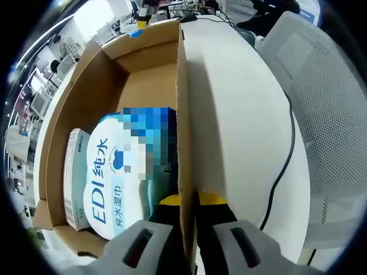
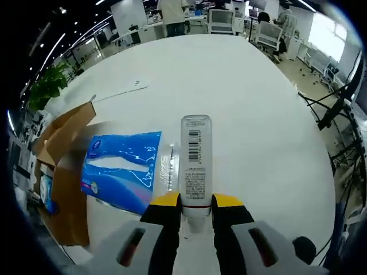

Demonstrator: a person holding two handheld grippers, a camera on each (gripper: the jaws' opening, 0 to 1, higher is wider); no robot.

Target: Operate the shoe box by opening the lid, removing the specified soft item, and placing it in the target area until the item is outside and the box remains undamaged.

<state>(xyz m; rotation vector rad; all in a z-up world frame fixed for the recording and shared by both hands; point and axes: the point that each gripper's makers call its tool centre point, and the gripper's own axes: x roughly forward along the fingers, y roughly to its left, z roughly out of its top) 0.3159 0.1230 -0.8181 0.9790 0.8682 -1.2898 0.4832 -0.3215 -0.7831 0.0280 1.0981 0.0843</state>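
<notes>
While the left gripper (image 1: 189, 207) pinches the shoe box (image 1: 86, 80) wall, the right gripper (image 2: 196, 207) holds a tube.

Working left to right: in the left gripper view we see the cardboard box open, with a wet-wipes pack (image 1: 114, 177) lying flat on its floor beside a small carton (image 1: 74, 177), close to the wall that the jaws straddle, closed on its edge. We judge the pack light, pliant and slick in its film wrap, best taken across a short end or an edge seam; the thin wall would crease under a hard squeeze. In the right gripper view a blue soft pack (image 2: 123, 169) lies on the white table (image 2: 258, 114) outside the box, just left of the jaws, which clamp a white barcoded tube (image 2: 196, 166) at its near end.
</notes>
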